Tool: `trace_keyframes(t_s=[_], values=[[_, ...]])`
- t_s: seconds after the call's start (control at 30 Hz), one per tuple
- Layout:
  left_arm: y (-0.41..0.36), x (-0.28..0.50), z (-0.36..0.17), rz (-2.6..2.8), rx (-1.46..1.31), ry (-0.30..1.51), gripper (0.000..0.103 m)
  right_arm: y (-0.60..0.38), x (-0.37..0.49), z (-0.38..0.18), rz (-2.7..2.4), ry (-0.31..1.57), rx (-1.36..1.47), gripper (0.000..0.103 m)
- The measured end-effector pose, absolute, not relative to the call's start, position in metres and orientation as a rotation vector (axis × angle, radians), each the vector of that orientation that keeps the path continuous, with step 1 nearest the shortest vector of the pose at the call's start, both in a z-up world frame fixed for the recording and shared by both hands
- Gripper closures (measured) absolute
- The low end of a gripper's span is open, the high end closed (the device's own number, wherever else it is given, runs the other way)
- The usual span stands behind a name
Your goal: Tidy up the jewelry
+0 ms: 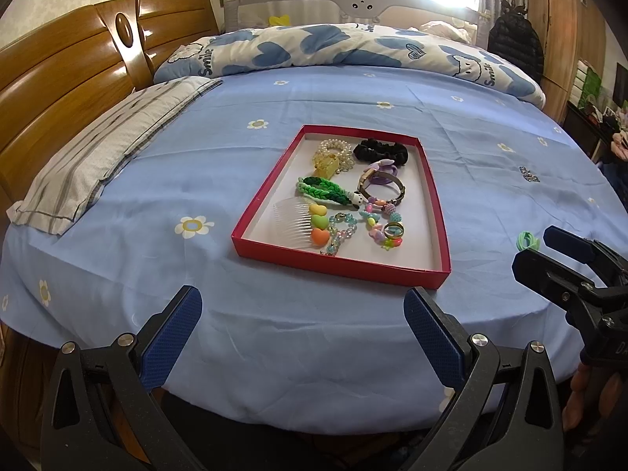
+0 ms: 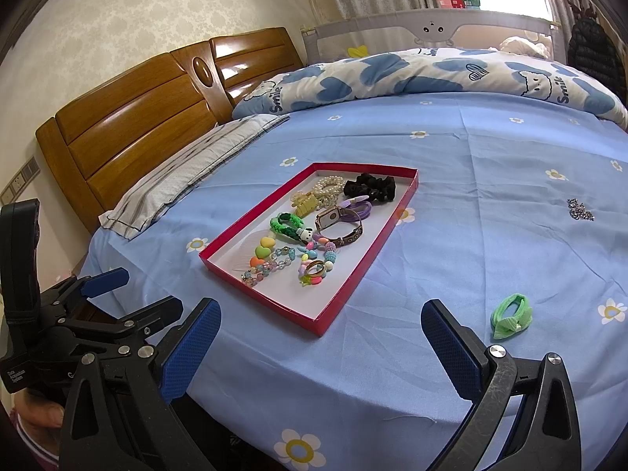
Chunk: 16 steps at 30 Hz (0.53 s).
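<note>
A red tray [image 1: 435, 212] [image 2: 376, 235] with a white floor lies on the blue bed sheet. It holds several pieces: a pearl bracelet [image 1: 339, 151], a black scrunchie [image 1: 378, 151] [image 2: 371, 187], a green braided band [image 1: 324, 192] [image 2: 288, 227], a clear comb [image 1: 292, 221], a watch [image 2: 337, 221] and bead bracelets. A light green hair tie [image 2: 512, 316] [image 1: 528, 239] lies on the sheet right of the tray. A small sparkly piece [image 2: 580, 209] [image 1: 529, 174] lies farther back. My left gripper [image 1: 302, 333] is open near the bed's front edge. My right gripper [image 2: 320, 347] is open too, and empty.
A striped pillow [image 1: 110, 149] lies at the left by the wooden headboard [image 1: 59, 90]. A folded blue-and-white quilt [image 1: 333, 47] runs across the back. A grey bed rail [image 2: 431, 31] stands behind it. A hand [image 2: 39, 412] holds the left gripper's grip.
</note>
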<state>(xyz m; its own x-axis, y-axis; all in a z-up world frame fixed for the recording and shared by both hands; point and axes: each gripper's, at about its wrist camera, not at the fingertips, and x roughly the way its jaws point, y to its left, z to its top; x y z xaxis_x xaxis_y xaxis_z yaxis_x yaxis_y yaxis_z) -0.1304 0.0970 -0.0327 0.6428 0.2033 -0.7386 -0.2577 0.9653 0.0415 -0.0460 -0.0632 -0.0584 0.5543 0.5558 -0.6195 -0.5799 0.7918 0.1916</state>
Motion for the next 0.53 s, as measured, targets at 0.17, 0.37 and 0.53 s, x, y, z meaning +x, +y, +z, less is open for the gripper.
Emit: trace_keyframes(t_s=[0.17,0.37,0.53], values=[[0.097,-0.129,-0.034,0.261,-0.071,0.837,0.000,-0.065,-0.043,-0.062,0.669,0.723,-0.032,0.000],[0.098,-0.126,-0.036,0.259,-0.070,0.841,0.000,-0.065,-0.043,-0.062,0.669,0.724,-0.033,0.000],[0.100,-0.120,-0.041,0.245,-0.092,0.860,0.000,-0.064,-0.038,-0.065,0.666,0.735,-0.035,0.000]])
